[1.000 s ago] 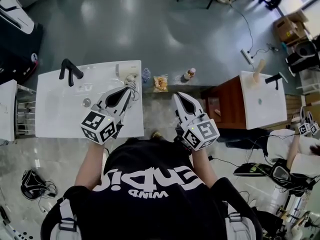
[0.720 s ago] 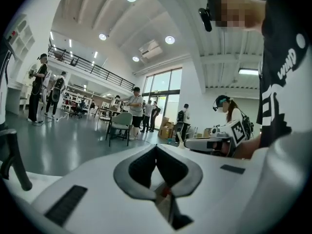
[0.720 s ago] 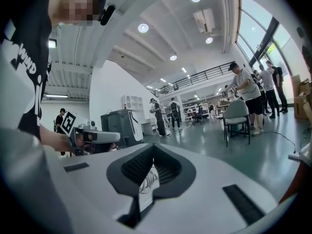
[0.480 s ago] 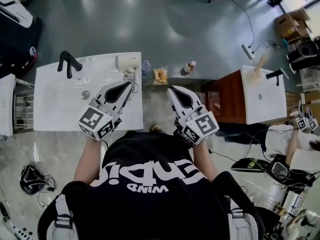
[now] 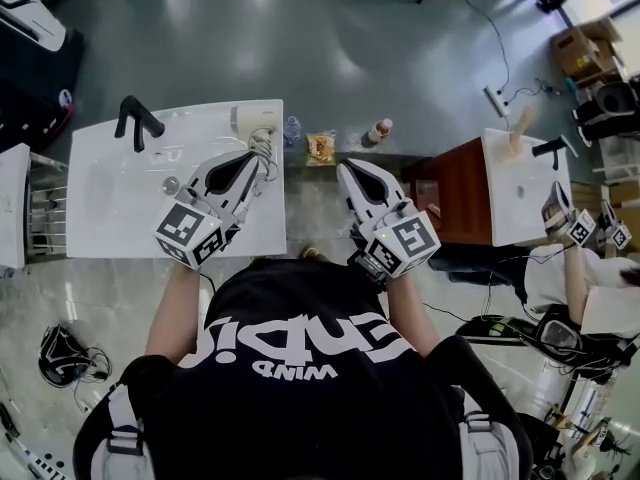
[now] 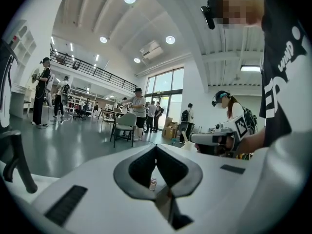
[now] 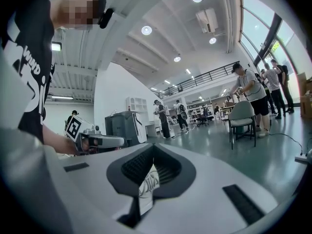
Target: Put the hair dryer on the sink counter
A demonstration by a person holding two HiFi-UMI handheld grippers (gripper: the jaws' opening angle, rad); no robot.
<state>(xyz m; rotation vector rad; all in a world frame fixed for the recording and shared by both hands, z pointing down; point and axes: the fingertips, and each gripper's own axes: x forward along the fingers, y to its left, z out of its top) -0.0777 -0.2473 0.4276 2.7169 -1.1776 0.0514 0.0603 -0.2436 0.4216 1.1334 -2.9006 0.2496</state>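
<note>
Though outside both gripper views, hair dryer (image 5: 250,120) on sink counter (image 5: 110,203)

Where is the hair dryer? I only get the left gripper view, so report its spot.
Observer: The hair dryer lies on the sink counter, at its far right corner.
Operator: Place the left gripper against it.
Observer: The left gripper hangs over the counter, tips right by the dryer's coiled cord; contact unclear.
Operator: Report the right gripper's state.
Observer: The right gripper is shut with nothing in it.
</note>
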